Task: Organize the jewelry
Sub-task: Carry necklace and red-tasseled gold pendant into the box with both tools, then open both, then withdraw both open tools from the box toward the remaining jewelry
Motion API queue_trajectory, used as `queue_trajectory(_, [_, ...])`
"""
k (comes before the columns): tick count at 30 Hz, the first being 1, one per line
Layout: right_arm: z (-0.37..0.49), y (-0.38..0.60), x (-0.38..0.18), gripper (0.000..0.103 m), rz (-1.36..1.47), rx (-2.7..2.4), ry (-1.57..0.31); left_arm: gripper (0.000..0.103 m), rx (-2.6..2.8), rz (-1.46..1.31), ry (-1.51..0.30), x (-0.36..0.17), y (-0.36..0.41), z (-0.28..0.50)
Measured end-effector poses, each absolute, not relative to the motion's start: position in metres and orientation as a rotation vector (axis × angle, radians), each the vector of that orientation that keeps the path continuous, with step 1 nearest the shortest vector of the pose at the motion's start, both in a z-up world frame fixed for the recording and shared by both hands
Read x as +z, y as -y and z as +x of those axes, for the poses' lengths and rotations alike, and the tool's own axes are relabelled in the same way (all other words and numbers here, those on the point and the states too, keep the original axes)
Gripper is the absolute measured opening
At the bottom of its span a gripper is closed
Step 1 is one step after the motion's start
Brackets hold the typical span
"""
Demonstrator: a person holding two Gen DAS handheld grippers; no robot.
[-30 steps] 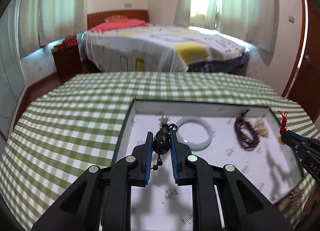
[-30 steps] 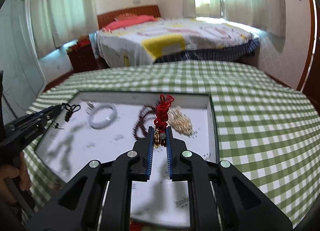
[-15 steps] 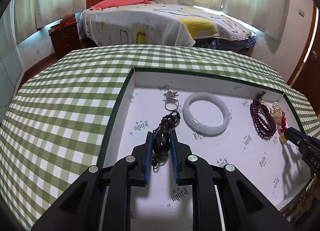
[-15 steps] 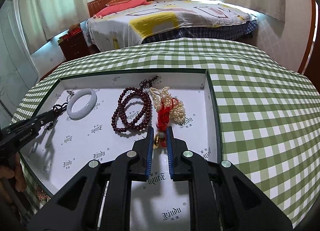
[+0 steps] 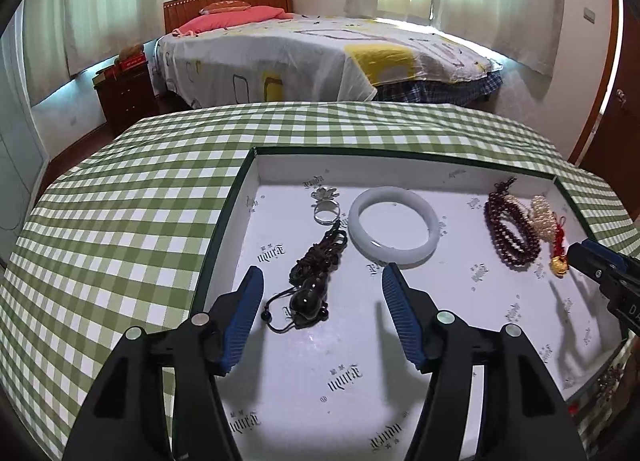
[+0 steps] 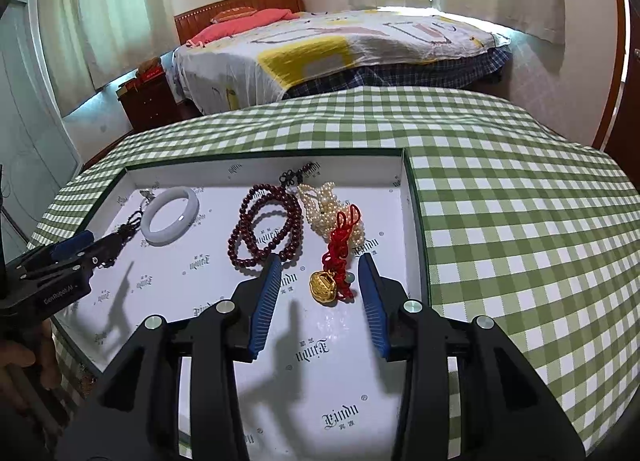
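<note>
A white-lined, green-rimmed box (image 5: 240, 197) (image 6: 412, 197) lies on the checked tablecloth. My left gripper (image 5: 318, 277) has its jaws opening; the dark gourd pendant on a black cord (image 5: 310, 295) lies loose on the box floor between the blue pads, touching neither. My right gripper (image 6: 318, 263) is opening too, and the gold charm with its red knotted cord (image 6: 326, 283) rests free between its fingers. Also in the box are a white jade bangle (image 5: 392, 231) (image 6: 170, 217), a silver ring (image 5: 326, 213), a dark red bead bracelet (image 5: 510, 231) (image 6: 266, 227) and a pearl strand (image 6: 324, 207).
The green checked tablecloth (image 5: 120, 221) (image 6: 520, 221) spreads around the box. Beyond the table stand a bed (image 5: 312, 57) and a dark wooden nightstand (image 5: 124, 93). A hand (image 6: 24, 365) holds the left tool at the right wrist view's lower left.
Both grippers lowered their pieces into the box and then opened. The dark pendant and the gold charm, held a second ago, now lie free on the box floor.
</note>
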State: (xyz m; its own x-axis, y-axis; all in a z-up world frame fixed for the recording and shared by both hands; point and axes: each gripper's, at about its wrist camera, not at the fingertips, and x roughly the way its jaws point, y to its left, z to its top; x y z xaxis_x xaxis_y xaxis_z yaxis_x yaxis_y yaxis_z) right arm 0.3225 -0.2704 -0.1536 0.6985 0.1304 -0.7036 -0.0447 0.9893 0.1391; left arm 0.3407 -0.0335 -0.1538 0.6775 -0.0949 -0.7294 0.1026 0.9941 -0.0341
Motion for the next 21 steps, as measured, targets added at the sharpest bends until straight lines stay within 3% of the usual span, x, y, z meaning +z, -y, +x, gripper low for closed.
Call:
queue_trajectory(13, [0.273,0.267,-0.119,0.040,0.123,0.095,-0.707,0.060,-0.151,-0.020,-0.730,-0.117,0.029,0.288])
queue_trajectory(21, [0.236,0.263,-0.120,0.040,0.115,0.094,-0.710,0.061,-0.160,-0.010,-0.751,-0.123,0.031,0.249])
